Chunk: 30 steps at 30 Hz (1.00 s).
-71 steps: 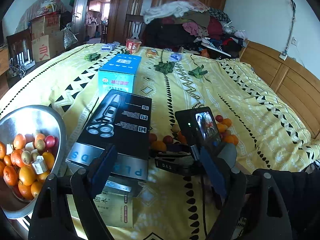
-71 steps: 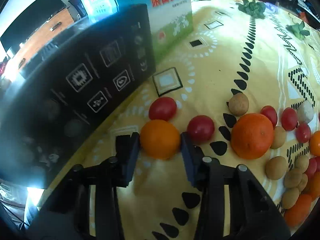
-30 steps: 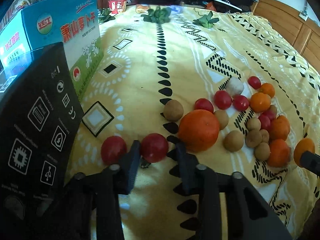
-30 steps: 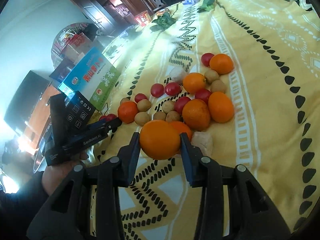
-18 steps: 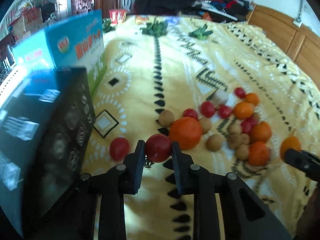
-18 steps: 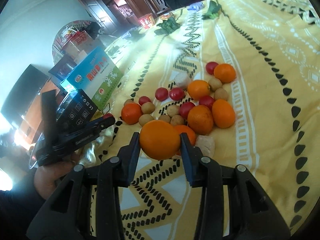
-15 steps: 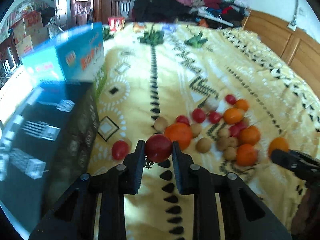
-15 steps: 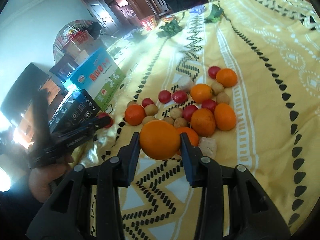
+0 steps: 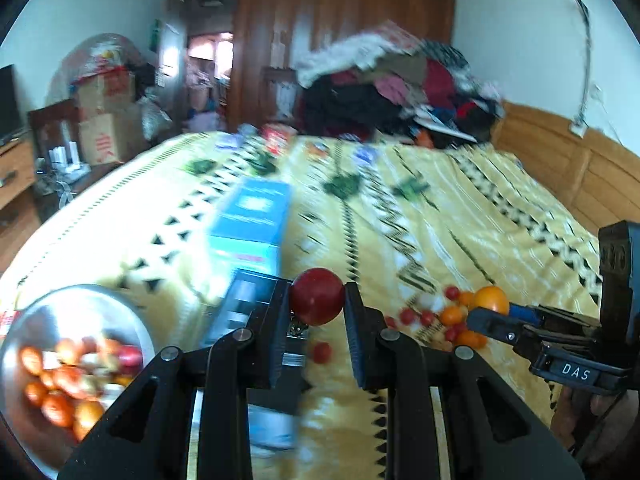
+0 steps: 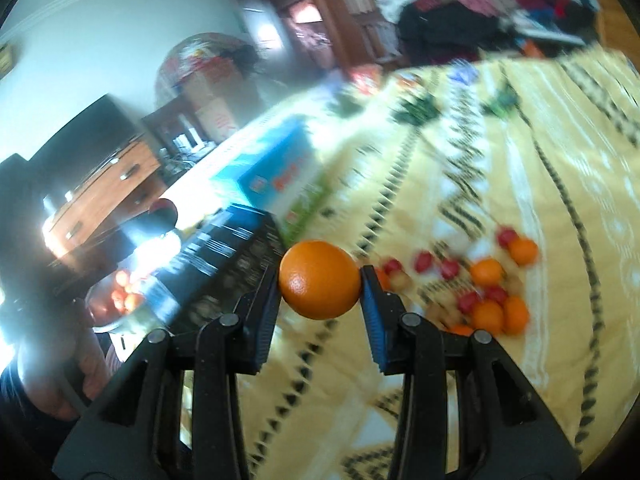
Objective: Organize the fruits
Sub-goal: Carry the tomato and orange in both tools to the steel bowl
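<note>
Both grippers are black plastic with round silver screws. The left gripper [image 9: 317,312] has dark pads, and the right gripper [image 10: 320,280] has blue ridged pads. White letters on the right one read "DAS".

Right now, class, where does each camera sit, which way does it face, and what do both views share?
Left wrist: on the left gripper, facing along the bed; its fingers clamp a red fruit, the right gripper at right.
Right wrist: on the right gripper, tilted, clamping an orange; a hand at left.
Shared: metal bowl, blue box, black box, loose fruit pile.
</note>
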Tool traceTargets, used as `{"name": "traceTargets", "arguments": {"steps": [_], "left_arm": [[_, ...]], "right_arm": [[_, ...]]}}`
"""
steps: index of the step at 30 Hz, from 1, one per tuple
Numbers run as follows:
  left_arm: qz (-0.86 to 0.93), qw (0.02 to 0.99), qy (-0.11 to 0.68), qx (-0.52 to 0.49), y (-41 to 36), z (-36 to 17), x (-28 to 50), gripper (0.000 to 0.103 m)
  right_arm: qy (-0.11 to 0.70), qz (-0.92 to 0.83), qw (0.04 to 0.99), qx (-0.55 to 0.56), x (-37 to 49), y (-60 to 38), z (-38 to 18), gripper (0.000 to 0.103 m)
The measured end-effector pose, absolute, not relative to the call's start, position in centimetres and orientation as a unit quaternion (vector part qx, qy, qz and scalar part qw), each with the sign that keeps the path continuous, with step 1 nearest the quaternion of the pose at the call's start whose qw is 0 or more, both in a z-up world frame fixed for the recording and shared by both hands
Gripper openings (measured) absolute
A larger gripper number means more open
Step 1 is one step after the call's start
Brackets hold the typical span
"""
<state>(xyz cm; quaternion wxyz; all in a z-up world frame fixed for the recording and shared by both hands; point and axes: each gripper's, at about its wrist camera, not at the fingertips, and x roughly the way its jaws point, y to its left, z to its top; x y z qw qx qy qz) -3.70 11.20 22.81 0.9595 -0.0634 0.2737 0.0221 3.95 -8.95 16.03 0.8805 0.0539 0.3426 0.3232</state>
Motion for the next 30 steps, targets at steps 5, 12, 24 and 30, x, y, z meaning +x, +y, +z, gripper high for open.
{"name": "traceTargets", "arguments": {"steps": [5, 12, 24, 30], "left_arm": [[0.087, 0.96, 0.251, -0.087, 17.7, 24.8, -7.2, 0.026], [0.168, 0.949, 0.239, -0.115, 26.0, 25.1, -11.5, 0.026], [0.23, 0.92, 0.265, -0.176, 35.0, 20.5, -15.7, 0.026], [0.236, 0.905, 0.292, -0.202, 37.4, 17.6, -15.9, 0.026]], "right_arm": [[0.324, 0.373, 0.869, 0.014, 3.2, -1.8, 19.1, 0.04], [0.316, 0.433, 0.843, -0.046, 1.4, 8.3, 21.0, 0.04], [0.332, 0.48, 0.802, -0.124, -1.9, 20.9, 20.1, 0.04], [0.355, 0.48, 0.79, -0.14, -2.3, 23.5, 18.1, 0.04]]}}
